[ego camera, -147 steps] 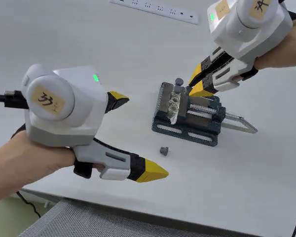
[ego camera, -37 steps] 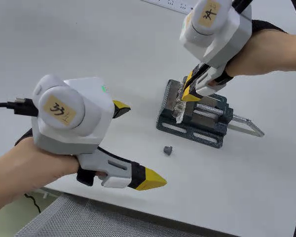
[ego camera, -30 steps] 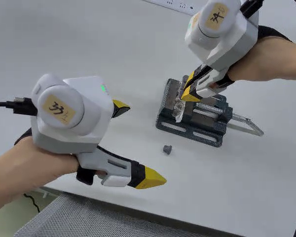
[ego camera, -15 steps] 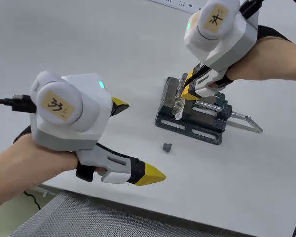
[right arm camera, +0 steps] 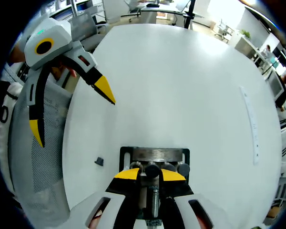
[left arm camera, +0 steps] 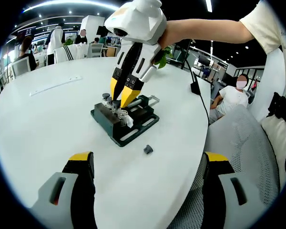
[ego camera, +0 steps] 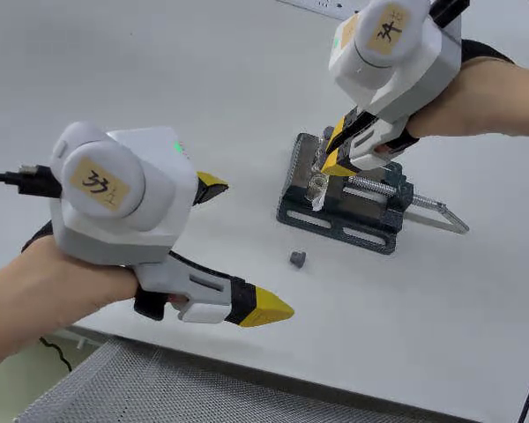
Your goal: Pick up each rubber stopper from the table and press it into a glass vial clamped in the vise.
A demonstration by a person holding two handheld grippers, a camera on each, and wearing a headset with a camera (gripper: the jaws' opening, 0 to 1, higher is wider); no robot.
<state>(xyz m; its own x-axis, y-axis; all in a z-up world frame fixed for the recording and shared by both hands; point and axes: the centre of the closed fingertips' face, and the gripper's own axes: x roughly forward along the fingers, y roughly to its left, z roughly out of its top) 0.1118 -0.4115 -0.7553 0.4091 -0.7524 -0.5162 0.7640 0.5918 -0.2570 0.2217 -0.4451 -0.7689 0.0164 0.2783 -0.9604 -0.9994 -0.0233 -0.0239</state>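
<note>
Right gripper (ego camera: 335,163) pinches the held stopper (right arm camera: 151,170) over the vise (ego camera: 335,225), mid-tabletop (ego camera: 203,88). I judge the front vial (ego camera: 317,182) unplugged. A loose stopper (ego camera: 297,258) lies toward the near edge. Left gripper (ego camera: 245,245) jaws are spread, empty.

The vise (ego camera: 335,227) sits on the table (ego camera: 159,88), over to the right and a bit back. Vials (ego camera: 317,182) stand in it, side by side. The right gripper (ego camera: 328,161) hangs just over them. In the right gripper view the middle stopper (right arm camera: 151,170) sits between its jaws, and the end stopper (right arm camera: 183,168) is just beside. A loose stopper (ego camera: 297,258) lies on the table in front of the vise, near it but not touching. The left gripper (ego camera: 245,247) is on the left, by the front edge, well apart from the vise. A power strip (ego camera: 322,7) lies far back, behind the vise
</note>
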